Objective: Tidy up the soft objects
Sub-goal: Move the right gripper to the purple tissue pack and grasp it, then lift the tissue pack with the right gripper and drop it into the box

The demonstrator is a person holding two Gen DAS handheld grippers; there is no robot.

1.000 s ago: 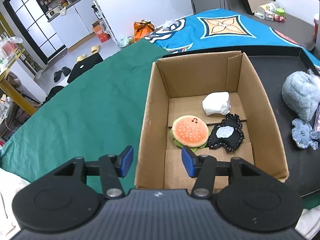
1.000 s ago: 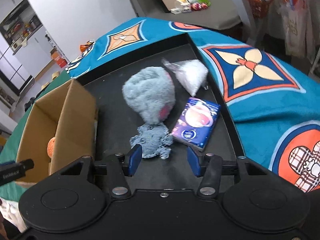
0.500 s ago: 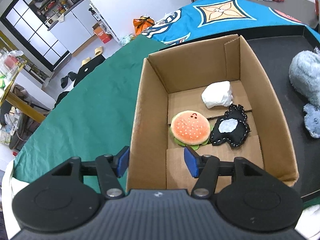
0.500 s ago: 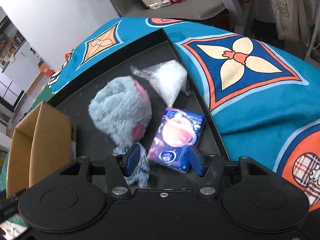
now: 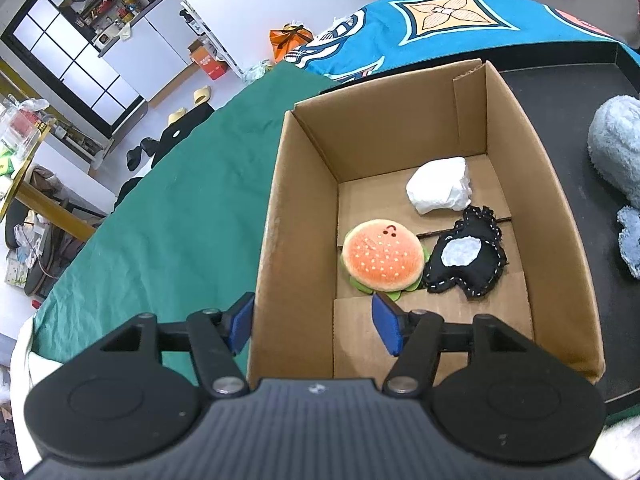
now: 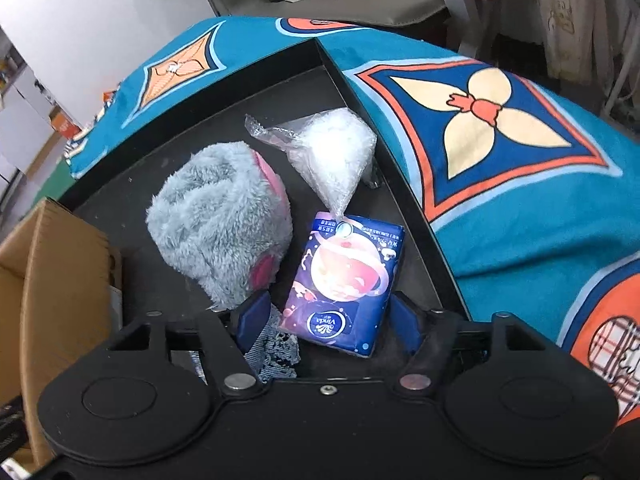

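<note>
A cardboard box [image 5: 304, 184] holds a burger plush [image 5: 382, 256], a black heart cushion [image 5: 466, 258] and a white bundle [image 5: 438, 190]. My left gripper [image 5: 314, 326] is open and straddles the box's near left wall. In the right wrist view, a purple tissue pack [image 6: 346, 284], a fluffy blue-grey plush [image 6: 218, 220], a clear bag of white filling [image 6: 334, 152] and a small denim toy [image 6: 276, 346] lie on a black tray [image 6: 160, 152]. My right gripper [image 6: 326, 322] is open with its fingers either side of the tissue pack's near end.
The box [image 6: 52, 276] stands on the tray's left end, beside the plush [image 5: 618, 148]. A green cloth [image 5: 172, 216] covers the table left of the box. A patterned blue cloth [image 6: 500, 152] lies right of the tray. Room clutter sits beyond the table.
My right gripper has moved forward and right, from over the denim toy to around the tissue pack. My left gripper has shifted closer to the box's left wall.
</note>
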